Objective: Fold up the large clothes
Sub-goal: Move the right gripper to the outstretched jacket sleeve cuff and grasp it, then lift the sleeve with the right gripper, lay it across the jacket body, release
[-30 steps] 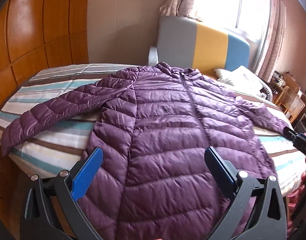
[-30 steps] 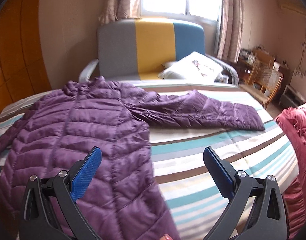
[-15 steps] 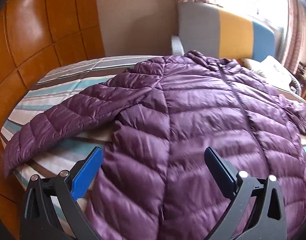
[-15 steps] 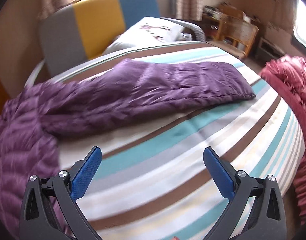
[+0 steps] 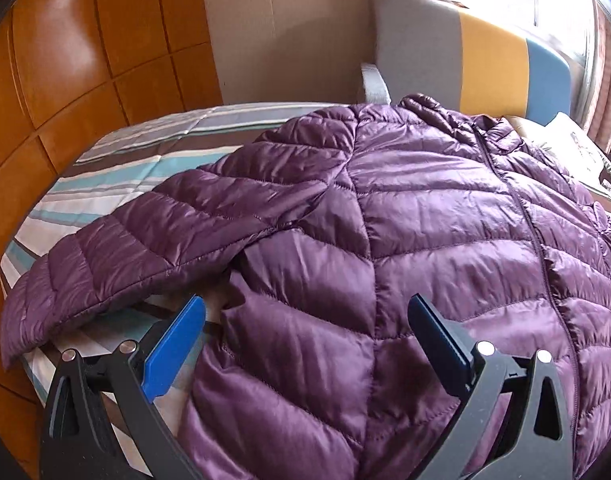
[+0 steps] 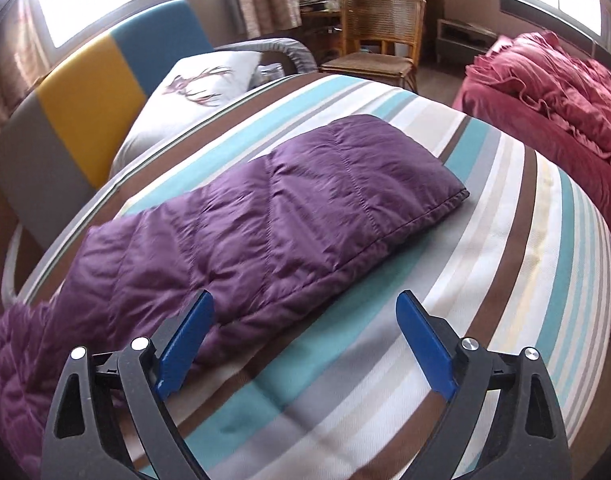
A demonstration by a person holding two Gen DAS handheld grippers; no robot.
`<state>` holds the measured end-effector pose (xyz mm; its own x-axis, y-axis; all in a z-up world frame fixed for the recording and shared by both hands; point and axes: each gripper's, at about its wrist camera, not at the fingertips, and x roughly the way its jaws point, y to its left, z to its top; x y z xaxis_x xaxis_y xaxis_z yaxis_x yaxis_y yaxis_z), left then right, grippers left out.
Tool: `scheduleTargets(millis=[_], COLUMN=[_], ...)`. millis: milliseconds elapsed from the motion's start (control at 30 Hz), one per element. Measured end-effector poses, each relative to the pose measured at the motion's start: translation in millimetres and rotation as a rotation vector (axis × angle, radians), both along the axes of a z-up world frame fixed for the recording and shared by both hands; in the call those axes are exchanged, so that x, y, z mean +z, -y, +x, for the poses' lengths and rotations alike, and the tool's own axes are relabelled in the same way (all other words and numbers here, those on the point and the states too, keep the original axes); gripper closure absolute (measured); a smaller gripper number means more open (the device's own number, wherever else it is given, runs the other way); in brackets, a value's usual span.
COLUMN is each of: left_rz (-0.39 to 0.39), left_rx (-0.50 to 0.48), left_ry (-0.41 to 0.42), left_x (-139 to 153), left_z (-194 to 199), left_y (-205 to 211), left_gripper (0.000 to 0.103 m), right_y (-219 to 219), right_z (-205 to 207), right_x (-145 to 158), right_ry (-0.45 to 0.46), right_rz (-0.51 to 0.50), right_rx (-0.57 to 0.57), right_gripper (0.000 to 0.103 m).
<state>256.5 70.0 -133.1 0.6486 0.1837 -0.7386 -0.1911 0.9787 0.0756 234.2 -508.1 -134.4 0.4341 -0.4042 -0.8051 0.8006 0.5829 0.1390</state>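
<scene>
Jacket (image 5: 425,220) spread flat on the striped bed (image 6: 505,240), sleeves out. Left gripper (image 5: 305,340) and right gripper (image 6: 305,332) both gaping, empty; right probably lining up on the sleeve (image 6: 305,200) to fold inward.

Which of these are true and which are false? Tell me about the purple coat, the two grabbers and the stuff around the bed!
1. The purple jacket lies spread out on the striped bed cover. True.
2. The left gripper is squeezing the jacket. False: its jaws stand wide open above the jacket, holding nothing.
3. The right gripper is open, near the jacket's right sleeve. True.
4. The right sleeve is folded across the jacket's chest. False: it lies stretched out flat on the bed cover.
5. A green blanket sits beside the bed. False: the red bedding is there.
6. A wicker chair stands beyond the bed. True.
</scene>
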Motion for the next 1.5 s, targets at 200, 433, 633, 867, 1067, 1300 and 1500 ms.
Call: scheduleTargets(millis=[200, 433, 633, 867, 1067, 1300, 1500], left_rz=[0.004, 0.018, -0.027, -0.034, -0.034, -0.025, -0.047], left_rx=[0.001, 0.010, 0.013, 0.012, 0.013, 0.015, 0.013], left_ry=[-0.028, -0.042, -0.062, -0.077, -0.075, -0.080, -0.077], left_x=[-10.6, -15.4, -19.1, -22.0, -22.0, -22.2, -22.0], left_z=[3.9, 5.2, 7.0, 9.8, 9.9, 10.3, 10.2], left_y=[2.0, 4.3, -1.2, -1.1, -0.2, 0.4, -2.7], left_gripper=[0.002, 0.002, 0.002, 0.002, 0.002, 0.002, 0.002], right_y=[14.6, 30.2, 42.8, 58.5, 42.7, -19.2, -102.4], right_z=[0.9, 7.5, 7.3, 8.9, 14.9, 32.9, 58.6], right_x=[-7.7, -9.1, -9.7, -12.5, 9.3, 53.5, 77.8], right_ry=[0.036, 0.031, 0.055, 0.081, 0.147, 0.207, 0.218], right_rz=[0.032, 0.004, 0.009, 0.027, -0.022, -0.130, -0.210], right_rx=[-0.062, -0.103, -0.139, -0.139, -0.042, 0.145, 0.356], right_gripper=[0.011, 0.015, 0.021, 0.058, 0.087, 0.087, 0.087])
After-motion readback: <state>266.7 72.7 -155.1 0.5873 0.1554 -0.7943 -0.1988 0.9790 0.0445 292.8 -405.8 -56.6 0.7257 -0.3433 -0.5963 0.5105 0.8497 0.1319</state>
